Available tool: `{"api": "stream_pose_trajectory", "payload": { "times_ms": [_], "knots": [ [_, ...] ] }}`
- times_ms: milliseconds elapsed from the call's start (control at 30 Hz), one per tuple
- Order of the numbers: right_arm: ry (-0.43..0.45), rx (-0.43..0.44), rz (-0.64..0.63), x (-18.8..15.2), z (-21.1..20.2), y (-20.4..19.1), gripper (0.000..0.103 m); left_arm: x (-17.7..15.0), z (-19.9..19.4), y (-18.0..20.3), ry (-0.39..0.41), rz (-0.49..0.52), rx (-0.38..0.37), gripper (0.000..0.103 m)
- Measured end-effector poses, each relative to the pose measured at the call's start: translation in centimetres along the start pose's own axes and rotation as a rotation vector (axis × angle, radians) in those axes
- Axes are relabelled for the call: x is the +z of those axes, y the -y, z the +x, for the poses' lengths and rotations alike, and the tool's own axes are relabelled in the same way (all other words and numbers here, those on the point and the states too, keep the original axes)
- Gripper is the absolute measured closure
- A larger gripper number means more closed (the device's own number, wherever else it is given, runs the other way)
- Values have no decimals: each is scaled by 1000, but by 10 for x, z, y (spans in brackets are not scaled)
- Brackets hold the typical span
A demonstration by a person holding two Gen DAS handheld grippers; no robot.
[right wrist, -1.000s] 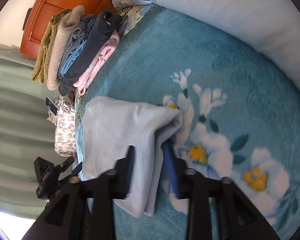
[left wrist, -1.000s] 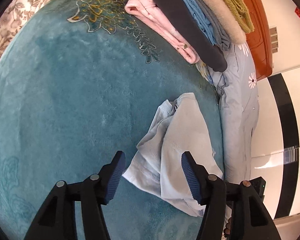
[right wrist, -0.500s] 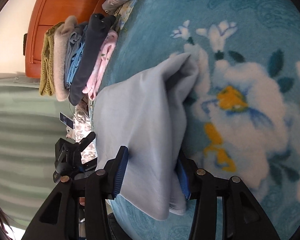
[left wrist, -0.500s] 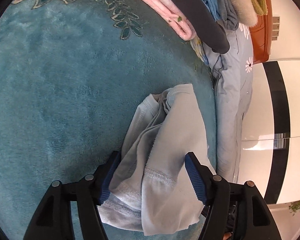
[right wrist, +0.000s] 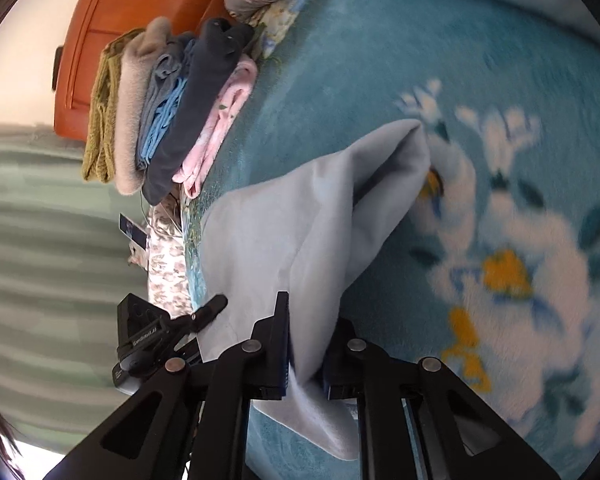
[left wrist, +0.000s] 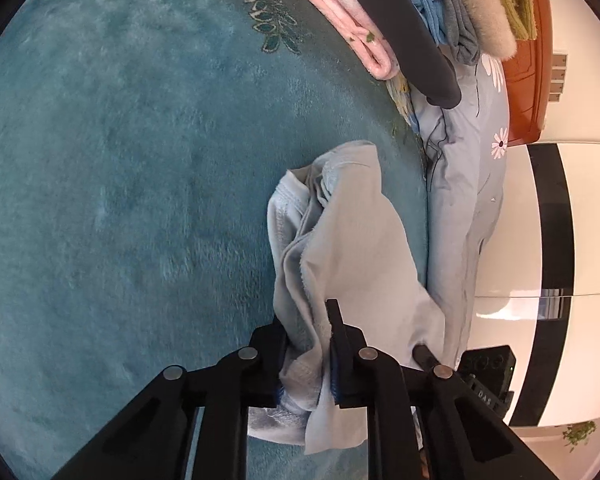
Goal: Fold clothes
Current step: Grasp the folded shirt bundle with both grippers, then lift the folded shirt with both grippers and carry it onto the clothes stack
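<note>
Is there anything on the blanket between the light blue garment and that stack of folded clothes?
Nothing visible. Only bare teal blanket lies between the light blue garment and the folded stack. Both tongs already grip the garment.

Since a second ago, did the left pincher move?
Yes. The left gripper slid forward toward the stack of folded clothes, which now looks nearer, and its jaws closed on the light blue garment.

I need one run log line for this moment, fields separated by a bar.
left gripper: shut on light blue garment | right gripper: shut on same garment | surface: teal blanket | folded stack: untouched
</note>
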State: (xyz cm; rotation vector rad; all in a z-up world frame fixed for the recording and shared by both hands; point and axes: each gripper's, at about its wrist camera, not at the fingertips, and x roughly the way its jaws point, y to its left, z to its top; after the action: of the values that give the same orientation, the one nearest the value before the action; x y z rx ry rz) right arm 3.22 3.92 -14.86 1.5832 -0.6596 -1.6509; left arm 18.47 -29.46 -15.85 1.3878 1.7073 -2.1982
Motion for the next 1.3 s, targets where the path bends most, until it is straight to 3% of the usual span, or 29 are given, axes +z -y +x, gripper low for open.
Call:
{"api": "stream_pose_trajectory", "payload": {
  "times_ms": [100,300,400,433,667,900,967,1000,1033,1300],
  "knots": [
    [-25,-19,-55,21,-11,-6,92,-19,-1,0,1,-8,5,86],
    [-36,-29,-42,24,-11,1,92,-29,-15,6,59,40,53,77],
    [-42,-34,-35,26,-11,4,92,-25,-19,7,76,63,75,52],
    [-43,-35,-33,26,-11,6,92,-23,-17,5,72,51,65,48],
    [-56,-48,-18,30,-11,12,92,-15,6,7,26,20,27,46],
    [-63,-64,-10,30,-9,7,92,-9,26,16,-2,1,12,48],
    [-65,-71,-2,30,-9,5,92,-9,27,18,-2,-6,16,60],
    [-65,-76,4,31,-10,5,92,-9,28,19,-8,-6,28,73],
    [-63,-75,8,31,-9,3,92,-10,29,20,-12,-6,39,76],
    [-52,-92,-2,31,-10,-12,92,-12,27,26,10,-14,73,86]
  ]
}}
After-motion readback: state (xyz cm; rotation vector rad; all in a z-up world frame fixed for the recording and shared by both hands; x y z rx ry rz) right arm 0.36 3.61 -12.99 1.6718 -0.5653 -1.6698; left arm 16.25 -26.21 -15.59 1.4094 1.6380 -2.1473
